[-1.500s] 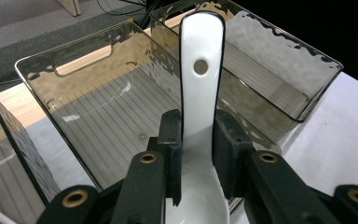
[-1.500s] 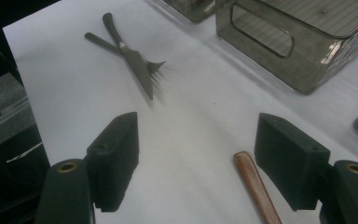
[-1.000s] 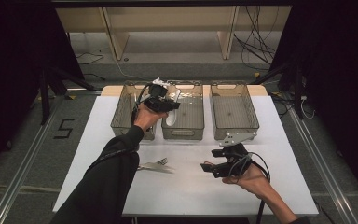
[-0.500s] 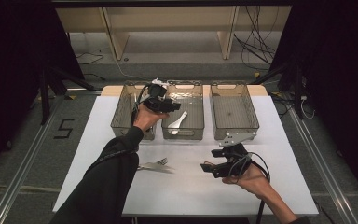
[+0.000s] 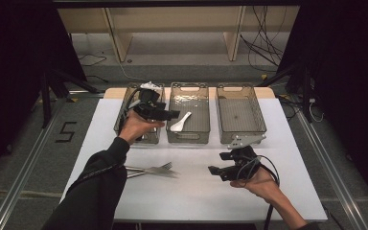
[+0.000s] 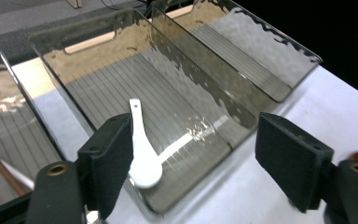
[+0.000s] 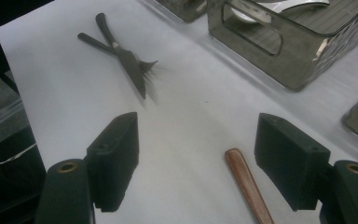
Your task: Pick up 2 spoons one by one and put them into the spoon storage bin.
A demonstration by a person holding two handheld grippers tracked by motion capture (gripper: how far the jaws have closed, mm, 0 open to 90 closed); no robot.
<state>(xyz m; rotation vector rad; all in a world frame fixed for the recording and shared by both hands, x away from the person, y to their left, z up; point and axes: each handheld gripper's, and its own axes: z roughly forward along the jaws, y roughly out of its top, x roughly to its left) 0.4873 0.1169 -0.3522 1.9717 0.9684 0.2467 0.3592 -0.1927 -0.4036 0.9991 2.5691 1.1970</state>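
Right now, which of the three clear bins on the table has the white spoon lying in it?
The middle bin: the white spoon lies on its floor near the front. The right bin looks bare, and the left bin sits under the open left gripper.

A lab recording rig: white table ringed by black curtains, floor rails, loose cables.
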